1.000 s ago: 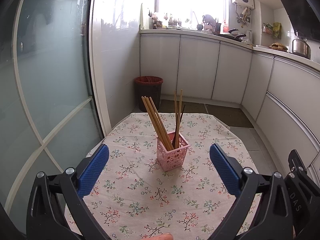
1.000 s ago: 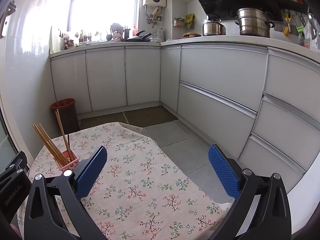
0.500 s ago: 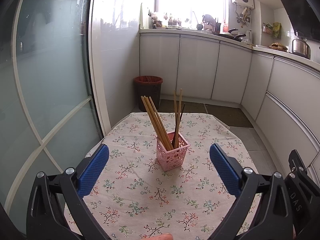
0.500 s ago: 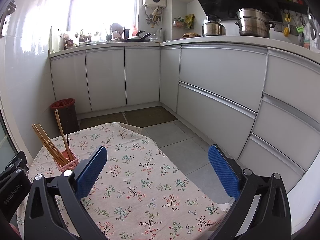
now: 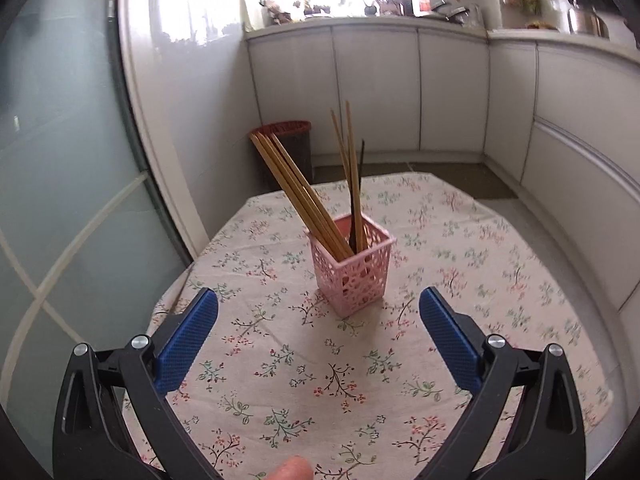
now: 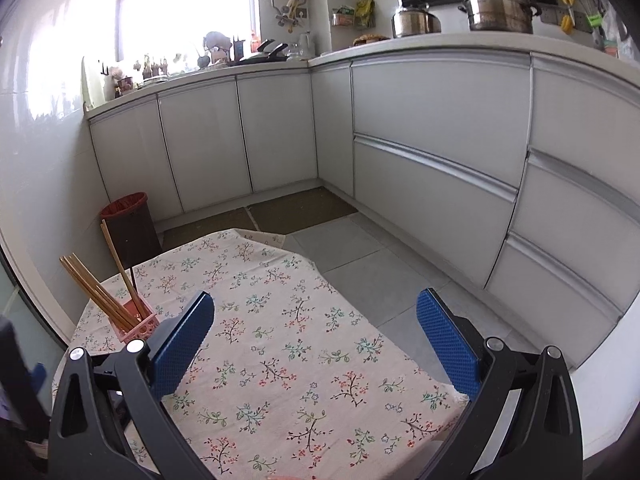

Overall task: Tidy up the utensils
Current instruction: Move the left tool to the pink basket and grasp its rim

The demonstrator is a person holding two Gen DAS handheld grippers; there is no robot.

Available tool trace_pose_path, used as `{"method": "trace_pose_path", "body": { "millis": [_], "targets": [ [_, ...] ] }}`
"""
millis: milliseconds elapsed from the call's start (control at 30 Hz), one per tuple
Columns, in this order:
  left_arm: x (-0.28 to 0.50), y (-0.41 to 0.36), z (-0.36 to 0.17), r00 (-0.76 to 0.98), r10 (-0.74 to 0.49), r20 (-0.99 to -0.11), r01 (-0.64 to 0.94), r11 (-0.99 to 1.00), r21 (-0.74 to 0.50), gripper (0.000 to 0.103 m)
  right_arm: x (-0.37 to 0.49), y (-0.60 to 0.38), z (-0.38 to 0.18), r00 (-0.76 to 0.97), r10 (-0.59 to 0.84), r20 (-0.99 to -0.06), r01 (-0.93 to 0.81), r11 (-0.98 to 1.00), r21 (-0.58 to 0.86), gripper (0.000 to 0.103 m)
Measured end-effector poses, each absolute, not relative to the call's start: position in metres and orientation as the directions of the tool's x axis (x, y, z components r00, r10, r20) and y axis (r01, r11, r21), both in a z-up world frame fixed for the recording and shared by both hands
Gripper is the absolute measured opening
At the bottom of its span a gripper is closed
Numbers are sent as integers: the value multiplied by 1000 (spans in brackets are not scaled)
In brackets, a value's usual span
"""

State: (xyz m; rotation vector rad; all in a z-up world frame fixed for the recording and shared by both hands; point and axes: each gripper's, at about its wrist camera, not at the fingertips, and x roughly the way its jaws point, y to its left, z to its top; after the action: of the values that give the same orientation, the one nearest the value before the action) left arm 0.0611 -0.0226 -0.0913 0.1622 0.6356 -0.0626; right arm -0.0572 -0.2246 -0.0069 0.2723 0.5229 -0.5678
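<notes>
Left wrist view. Left gripper (image 5: 318,308) hangs over the floral tablecloth (image 5: 460,240), its blue pads set wide apart with nothing between them. The pink lattice basket (image 5: 354,270) stands upright on the cloth just ahead of the fingertips, slightly right of the midline between them, and not touching either pad. Inside the basket: a bundle of light wooden chopsticks (image 5: 296,188) leaning up and to the left, a second thinner pair (image 5: 349,160) nearly upright, and one dark chopstick (image 5: 357,196) beside that pair. All long axes run steeply upward, tops fanned apart, feet together in the basket. Red-rimmed waste bin (image 5: 294,144) on the floor beyond the basket.

Right wrist view. Right gripper (image 6: 314,320) also has its pads spread wide, empty, aimed across the tablecloth (image 6: 300,320) toward the floor and the cabinet drawers (image 6: 440,160). The basket (image 6: 138,326) sits far to the left of this gripper, partly hidden behind its left finger (image 6: 180,344); the leaning chopsticks (image 6: 96,296) rise above it. Bin (image 6: 128,220) behind the basket.

Judgement: the left gripper is the nearer and better lined up. No loose utensils show on the cloth, so the sorting looks done or nearly so. Any grasp on a stick would have to close across its shaft, above the basket rim.
</notes>
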Motion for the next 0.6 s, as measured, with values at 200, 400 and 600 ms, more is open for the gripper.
{"method": "trace_pose_path", "body": {
  "millis": [200, 400, 600],
  "targets": [
    [104, -42, -137, 820, 0, -573, 135, 972, 193, 96, -38, -252, -25, 694, -323, -644, 562, 802, 203, 98],
    [160, -61, -169, 799, 87, -595, 37, 981, 192, 96, -21, -264, -43, 662, -259, -703, 551, 804, 223, 98],
    [175, -59, -182, 774, 213, -597, -105, 972, 211, 96, -13, -266, -54, 643, -211, -736, 530, 816, 229, 98]
  ]
}}
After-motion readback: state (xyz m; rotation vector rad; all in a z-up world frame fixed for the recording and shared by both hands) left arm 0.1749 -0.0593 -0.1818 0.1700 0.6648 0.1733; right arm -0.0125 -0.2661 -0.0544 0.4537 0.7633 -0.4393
